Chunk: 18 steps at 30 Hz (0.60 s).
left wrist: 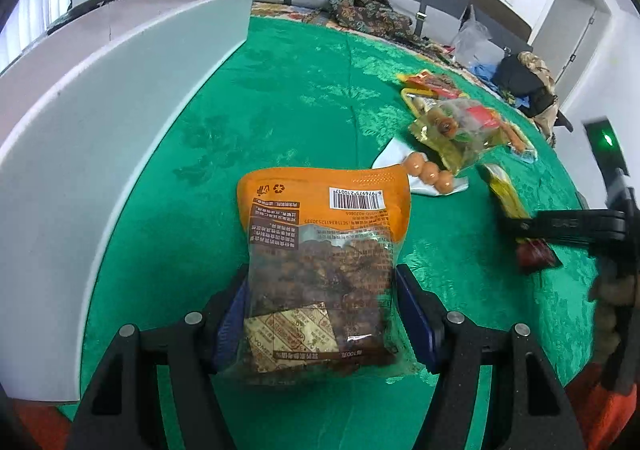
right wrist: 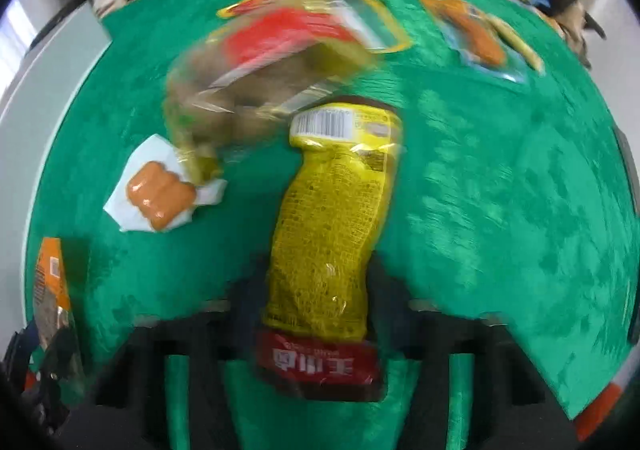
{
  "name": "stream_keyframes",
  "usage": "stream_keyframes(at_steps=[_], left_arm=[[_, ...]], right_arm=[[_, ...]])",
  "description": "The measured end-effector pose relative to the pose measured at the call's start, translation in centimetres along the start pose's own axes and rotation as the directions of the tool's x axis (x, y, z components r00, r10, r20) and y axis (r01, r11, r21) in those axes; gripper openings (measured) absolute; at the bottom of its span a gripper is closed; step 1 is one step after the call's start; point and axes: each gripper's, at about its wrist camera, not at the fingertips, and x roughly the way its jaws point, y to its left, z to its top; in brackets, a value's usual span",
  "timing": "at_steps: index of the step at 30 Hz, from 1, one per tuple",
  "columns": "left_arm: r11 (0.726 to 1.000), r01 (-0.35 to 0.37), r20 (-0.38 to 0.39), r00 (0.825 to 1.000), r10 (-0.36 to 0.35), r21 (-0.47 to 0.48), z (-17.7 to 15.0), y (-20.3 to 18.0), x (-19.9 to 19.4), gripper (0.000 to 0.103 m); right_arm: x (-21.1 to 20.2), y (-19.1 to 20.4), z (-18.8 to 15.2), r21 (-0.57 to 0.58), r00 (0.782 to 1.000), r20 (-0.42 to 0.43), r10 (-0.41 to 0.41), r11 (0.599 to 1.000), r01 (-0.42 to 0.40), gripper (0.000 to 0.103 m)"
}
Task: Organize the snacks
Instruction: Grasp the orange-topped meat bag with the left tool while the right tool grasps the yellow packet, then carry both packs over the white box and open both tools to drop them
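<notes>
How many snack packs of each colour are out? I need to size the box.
Orange plastic pouch: 1
Slim yellow packet with red end: 1
White pack of brown balls: 1
Clear yellowish mixed-snack bag: 1
Red, yellow-edged flat pack: 1
Blue-edged sausage pack: 1
Total clearly seen: 6

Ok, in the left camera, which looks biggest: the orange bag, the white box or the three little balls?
1. White box
2. Orange bag, though it is close to the camera, so it may look bigger than it is
3. Three little balls
</notes>
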Motion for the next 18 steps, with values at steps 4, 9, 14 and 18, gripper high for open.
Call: stream_keyframes(at_steps=[4, 9, 14, 18], left_arm=[[0.999, 0.039, 0.003, 0.999, -0.039, 0.001, 0.1, -0.6, -0.4, 0.068], [0.982, 0.163, 0.042, 0.986, -0.160, -0.096, 1.9, -0.1, -4.3, 0.068], [0.972, 0.158, 0.183, 0.975, -0.126, -0.173, 6.5, 4.8, -11.7, 0.068], [0.972, -0.027, 0.227, 0.970, 0.082, -0.233, 10.0, 11.5, -16.2, 0.074]], right_arm=[[-1.4, -6.2, -1.1, 0.177, 0.984, -0.033, 0.177, 0.970, -0.168, 0.044], [-6.0, -9.5, -2.1, 0.257, 0.911, 0.053, 0.409, 0.876, -0.409, 0.044], [-11.7, -1.8, 1.2, 0.096, 0.810, 0.092, 0.579, 0.805, -0.586, 0.045], [-16.8, 11.6, 5.2, -0.130, 0.699, 0.061, 0.713, 0.700, -0.702, 0.046]])
